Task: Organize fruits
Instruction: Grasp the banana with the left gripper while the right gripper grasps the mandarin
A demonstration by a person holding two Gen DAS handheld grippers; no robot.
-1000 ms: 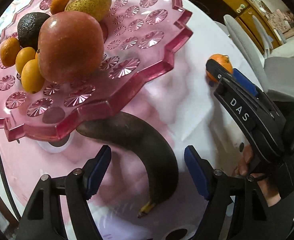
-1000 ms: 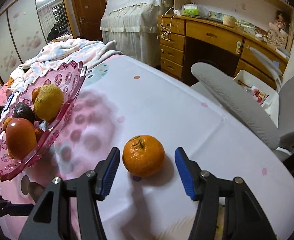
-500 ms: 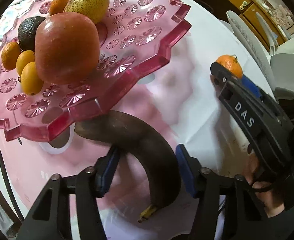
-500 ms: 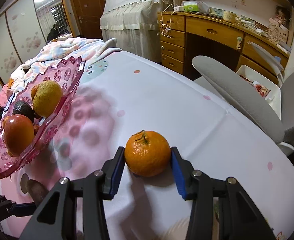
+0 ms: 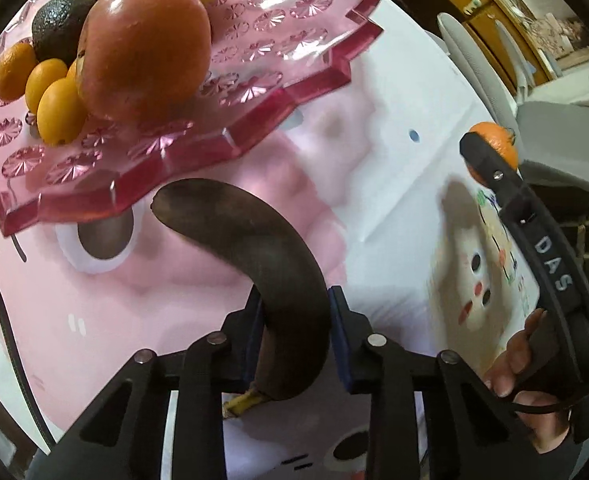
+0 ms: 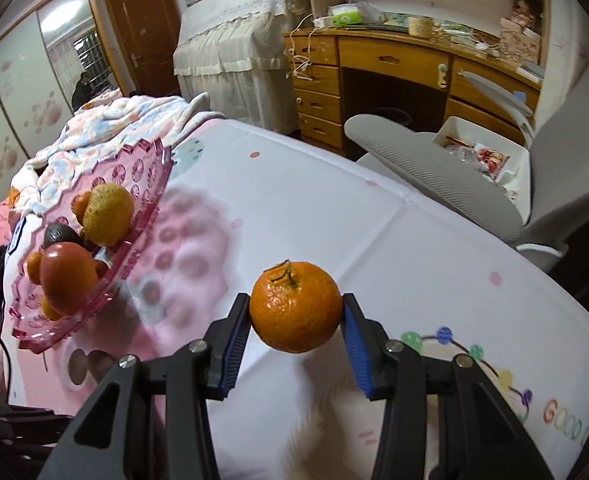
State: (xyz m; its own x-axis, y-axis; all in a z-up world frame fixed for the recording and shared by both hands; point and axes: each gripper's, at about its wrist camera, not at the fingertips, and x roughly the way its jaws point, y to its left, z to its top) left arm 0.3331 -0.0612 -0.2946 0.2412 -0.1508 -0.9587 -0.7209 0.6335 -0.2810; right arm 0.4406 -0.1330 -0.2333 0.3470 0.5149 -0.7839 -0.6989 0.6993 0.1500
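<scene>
Between the left gripper's (image 5: 292,332) jaws sits a blackened banana (image 5: 254,252); right gripper (image 6: 296,334) clamps a dimpled tangerine (image 6: 296,312).

Tangerine (image 6: 296,312) between closed jaws

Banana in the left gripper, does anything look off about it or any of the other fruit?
Yes. The banana gripped by the left gripper is almost entirely dark brown, badly overripe, with yellow left only at its stem. The orange in the right gripper looks sound.
</scene>
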